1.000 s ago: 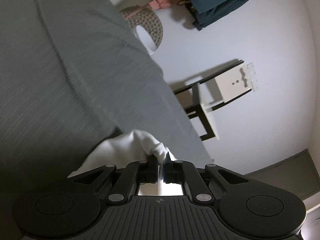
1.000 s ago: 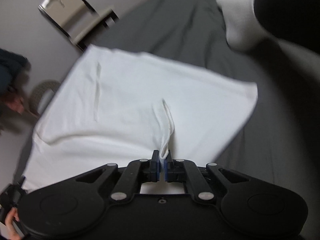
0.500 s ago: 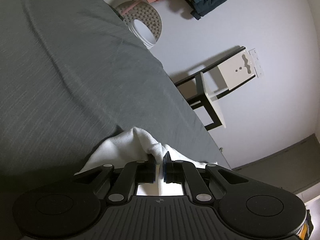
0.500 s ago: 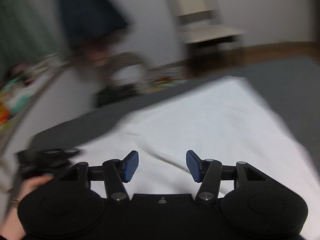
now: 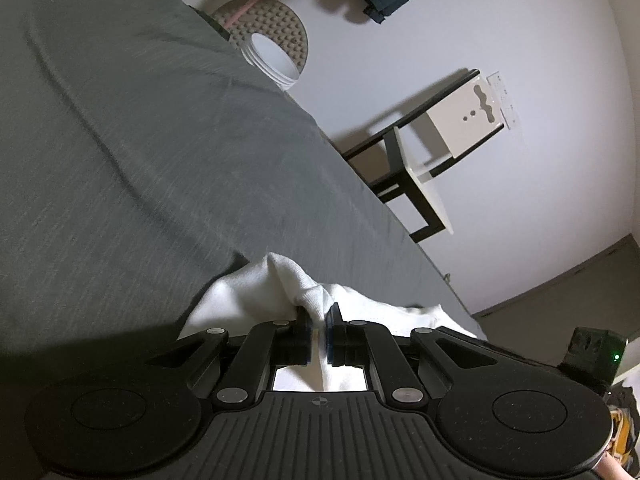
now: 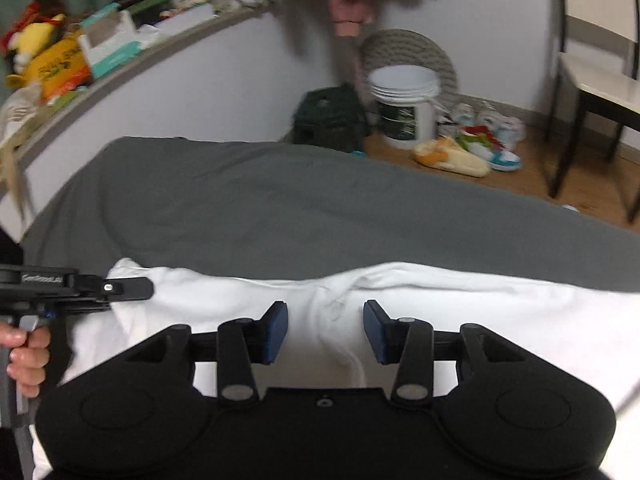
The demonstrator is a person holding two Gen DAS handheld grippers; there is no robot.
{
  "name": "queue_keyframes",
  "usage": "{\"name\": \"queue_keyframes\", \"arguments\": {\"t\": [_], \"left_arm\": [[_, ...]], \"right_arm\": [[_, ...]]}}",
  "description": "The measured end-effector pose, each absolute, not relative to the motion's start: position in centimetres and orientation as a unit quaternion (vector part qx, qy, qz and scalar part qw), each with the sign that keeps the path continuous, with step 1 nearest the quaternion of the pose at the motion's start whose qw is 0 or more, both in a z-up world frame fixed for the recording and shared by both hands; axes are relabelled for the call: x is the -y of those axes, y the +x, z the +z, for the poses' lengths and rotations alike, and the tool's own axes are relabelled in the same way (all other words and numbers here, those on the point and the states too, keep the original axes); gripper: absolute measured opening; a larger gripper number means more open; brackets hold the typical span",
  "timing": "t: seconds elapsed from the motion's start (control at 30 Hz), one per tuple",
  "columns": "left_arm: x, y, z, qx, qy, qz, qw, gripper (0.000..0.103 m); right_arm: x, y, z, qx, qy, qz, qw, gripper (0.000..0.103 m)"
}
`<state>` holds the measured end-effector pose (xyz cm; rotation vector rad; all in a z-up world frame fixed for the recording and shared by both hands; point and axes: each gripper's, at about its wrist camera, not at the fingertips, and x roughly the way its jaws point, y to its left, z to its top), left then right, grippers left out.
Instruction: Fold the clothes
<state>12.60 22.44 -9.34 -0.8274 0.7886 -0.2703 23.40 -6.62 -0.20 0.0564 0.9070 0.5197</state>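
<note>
The right tongs' [image 6: 325, 330] body hides the white garment's [image 6: 500, 320] near part.

your left wrist view looks low along the grey bed [image 5: 160, 152]; your right faces across it; both share the white bucket [image 6: 404, 106].

I counted one white garment [image 6: 460, 320] on one grey bed [image 6: 280, 208]. I had two grippers: the left gripper [image 5: 319, 326] and the right gripper [image 6: 325, 330], each with two fingers [image 6: 276, 332]. One hand [image 6: 24, 356] showed at the left edge. Beyond the bed I saw one white bucket [image 6: 404, 106], one chair [image 6: 596, 80], one dark crate [image 6: 330, 118] and one shelf [image 6: 120, 74].
</note>
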Motion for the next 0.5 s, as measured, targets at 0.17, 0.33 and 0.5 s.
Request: {"name": "queue_keyframes", "arguments": {"t": [0.17, 0.33, 0.5], "left_arm": [[-22.7, 12.5, -9.0, -0.368, -0.388, -0.126, 0.836, 0.005], [-22.9, 12.7, -9.3, -0.355, -0.394, -0.118, 0.840, 0.005], [-23.0, 12.8, -9.6, -0.340, -0.375, -0.099, 0.857, 0.005]], "right_arm": [[6.8, 23.7, -0.7, -0.443, 0.022, 0.255, 0.859, 0.011], [8.1, 25.1, -0.4, -0.424, 0.075, 0.245, 0.869, 0.007], [8.1, 27.0, -1.1, -0.429, 0.072, 0.225, 0.872, 0.005]]}}
